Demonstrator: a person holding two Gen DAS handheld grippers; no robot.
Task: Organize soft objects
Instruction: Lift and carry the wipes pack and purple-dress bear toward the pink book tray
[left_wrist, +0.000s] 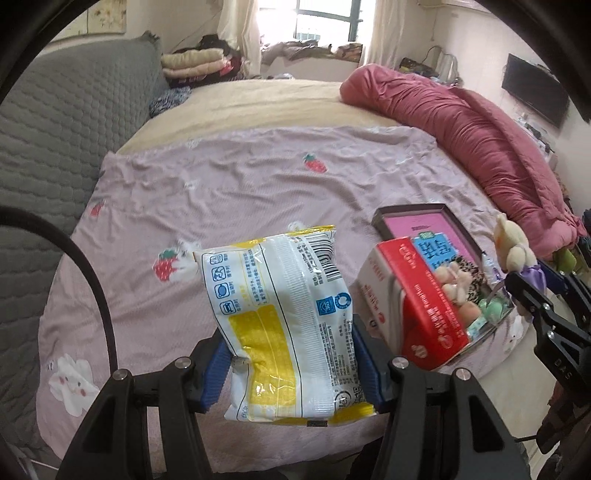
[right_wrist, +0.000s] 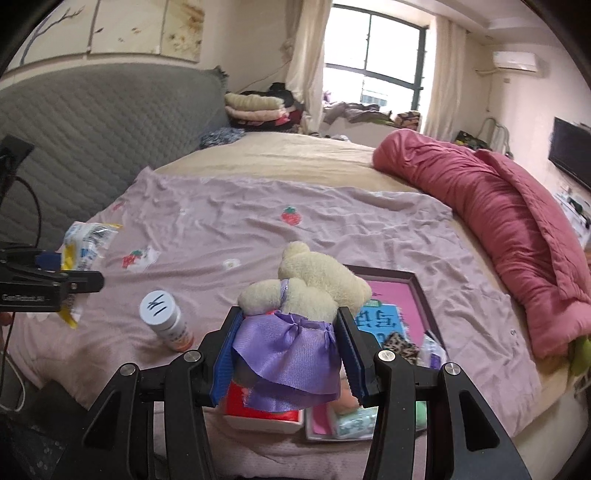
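Crinkly plastic snack bag (left_wrist: 284, 325) is pinched in the left gripper (left_wrist: 291, 365) above the bedsheet (left_wrist: 236, 184), right gripper (right_wrist: 288, 354) clamped on a plush doll (right_wrist: 306, 284) over the box (right_wrist: 417, 291), prob. so both soft things go in w/o crushing.

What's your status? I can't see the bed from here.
Left gripper shut on snack bag. Right gripper shut on plush toy, above tray. Pill bottle lies beside it.

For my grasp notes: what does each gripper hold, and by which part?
Left gripper: snack packet, by its lower sides. Right gripper: plush toy, by its purple skirt.
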